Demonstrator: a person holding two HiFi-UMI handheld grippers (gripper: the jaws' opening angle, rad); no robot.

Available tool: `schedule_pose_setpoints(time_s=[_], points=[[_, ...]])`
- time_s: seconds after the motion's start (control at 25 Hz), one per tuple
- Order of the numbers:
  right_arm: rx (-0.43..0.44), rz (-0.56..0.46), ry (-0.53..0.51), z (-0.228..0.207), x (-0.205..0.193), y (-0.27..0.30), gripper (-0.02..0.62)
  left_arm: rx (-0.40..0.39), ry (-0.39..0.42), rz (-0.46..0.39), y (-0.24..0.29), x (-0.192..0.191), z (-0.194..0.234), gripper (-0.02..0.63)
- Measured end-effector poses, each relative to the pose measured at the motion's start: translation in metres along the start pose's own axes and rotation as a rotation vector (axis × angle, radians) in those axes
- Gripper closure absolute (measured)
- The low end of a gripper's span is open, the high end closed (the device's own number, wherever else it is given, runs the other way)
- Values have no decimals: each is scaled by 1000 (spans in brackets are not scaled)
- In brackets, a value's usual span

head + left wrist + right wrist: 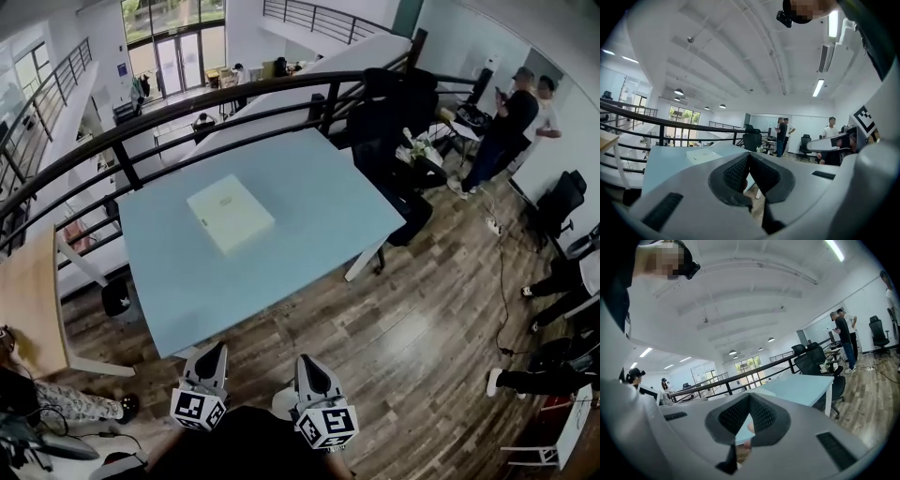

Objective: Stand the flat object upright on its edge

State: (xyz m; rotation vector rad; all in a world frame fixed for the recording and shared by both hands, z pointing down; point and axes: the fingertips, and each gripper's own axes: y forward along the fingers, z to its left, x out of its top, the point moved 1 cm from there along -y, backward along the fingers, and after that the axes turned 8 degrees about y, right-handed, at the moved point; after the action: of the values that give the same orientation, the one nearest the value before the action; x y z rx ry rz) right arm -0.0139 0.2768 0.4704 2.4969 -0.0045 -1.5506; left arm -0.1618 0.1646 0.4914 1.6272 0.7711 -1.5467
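The flat cream box lay on the blue worktop, well apart from the left gripper and right gripper, whose fingers were shut on nothing, and it looked light and stiff, best pinched by its thin side edges.

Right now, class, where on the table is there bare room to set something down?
Bare table all round the white box, widest toward the near edge and right corner. Tightest at the far edge, by the railing.
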Motion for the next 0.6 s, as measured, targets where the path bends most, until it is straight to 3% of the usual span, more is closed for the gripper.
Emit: schedule_pose_setpoints(time_s=[0.6], points=[[78,40,-41,-91,56,27,588,70,2,-24,93,18,-52,603]])
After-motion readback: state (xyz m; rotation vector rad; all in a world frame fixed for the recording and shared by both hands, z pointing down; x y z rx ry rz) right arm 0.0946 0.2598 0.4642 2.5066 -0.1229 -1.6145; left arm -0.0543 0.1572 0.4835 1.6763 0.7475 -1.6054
